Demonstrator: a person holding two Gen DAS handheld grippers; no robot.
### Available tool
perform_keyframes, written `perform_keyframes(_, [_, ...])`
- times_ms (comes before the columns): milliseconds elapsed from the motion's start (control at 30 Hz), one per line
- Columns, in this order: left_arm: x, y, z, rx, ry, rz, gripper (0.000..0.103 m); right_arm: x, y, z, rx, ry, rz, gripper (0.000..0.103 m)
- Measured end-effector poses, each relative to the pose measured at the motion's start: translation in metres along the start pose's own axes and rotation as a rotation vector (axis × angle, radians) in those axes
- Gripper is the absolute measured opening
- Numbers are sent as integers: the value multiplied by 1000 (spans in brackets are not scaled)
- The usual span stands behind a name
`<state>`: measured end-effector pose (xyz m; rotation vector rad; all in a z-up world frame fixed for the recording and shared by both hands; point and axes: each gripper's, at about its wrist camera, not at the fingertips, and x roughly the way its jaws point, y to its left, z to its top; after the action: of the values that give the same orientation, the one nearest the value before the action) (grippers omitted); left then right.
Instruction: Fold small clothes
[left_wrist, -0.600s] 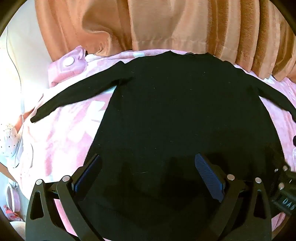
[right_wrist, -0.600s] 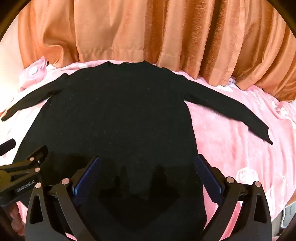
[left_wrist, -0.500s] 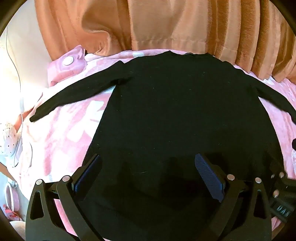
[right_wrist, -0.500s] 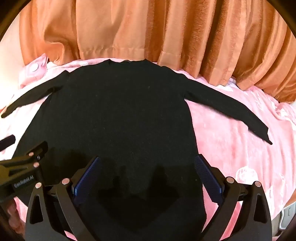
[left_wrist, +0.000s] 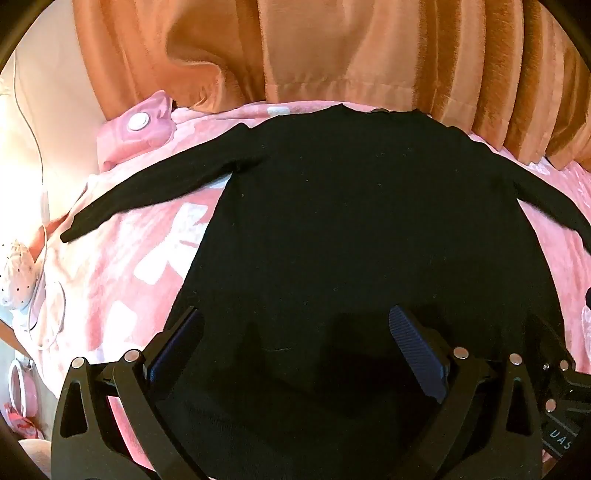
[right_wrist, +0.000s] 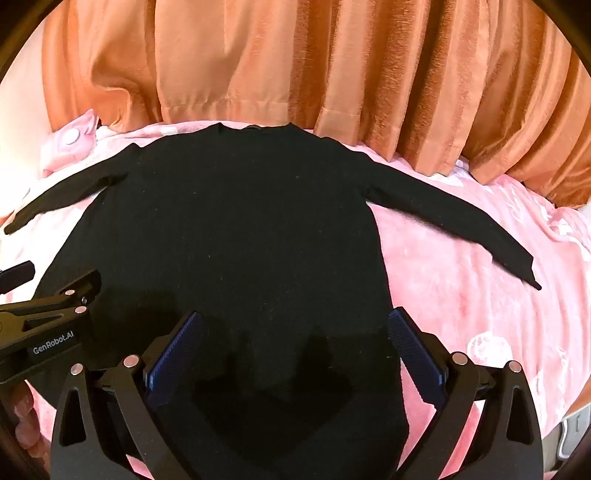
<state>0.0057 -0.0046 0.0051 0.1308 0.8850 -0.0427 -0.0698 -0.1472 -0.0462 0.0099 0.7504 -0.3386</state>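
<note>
A black long-sleeved sweater (left_wrist: 362, 229) lies flat on a pink blanket (left_wrist: 122, 280), neck at the far side, both sleeves spread out sideways. It also shows in the right wrist view (right_wrist: 240, 229). My left gripper (left_wrist: 295, 332) is open and empty above the sweater's lower left part, its left finger near the side edge. My right gripper (right_wrist: 295, 332) is open and empty above the lower right part, its right finger (right_wrist: 413, 350) by the right side edge. The left gripper's fingers (right_wrist: 62, 295) show at the left of the right wrist view.
An orange curtain (right_wrist: 332, 66) hangs along the far edge of the bed. A pink pouch with a white button (left_wrist: 138, 123) lies at the far left corner. A white cable (left_wrist: 42, 206) and a dotted white object (left_wrist: 18, 273) sit at the left edge.
Both grippers have drifted slightly; the right gripper's body sits lower in the left wrist view. Both stay open and the sweater lies as before.
</note>
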Motion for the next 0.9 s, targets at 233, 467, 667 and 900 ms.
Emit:
perform_keyframes(233, [-2, 3, 2, -7, -4, -8, 98, -1, -2, 2, 2, -1, 0, 98])
perform_keyframes(467, [-2, 2, 2, -7, -8, -2, 98, -2, -1, 3, 2, -1, -1, 98])
perform_keyframes(667, [-1, 3, 2, -8, -4, -1, 98, -2, -1, 1, 0, 0, 1, 98])
perform_keyframes(900, [-1, 3, 2, -9, -3, -2, 98, -3, -1, 0, 0, -3, 2, 98])
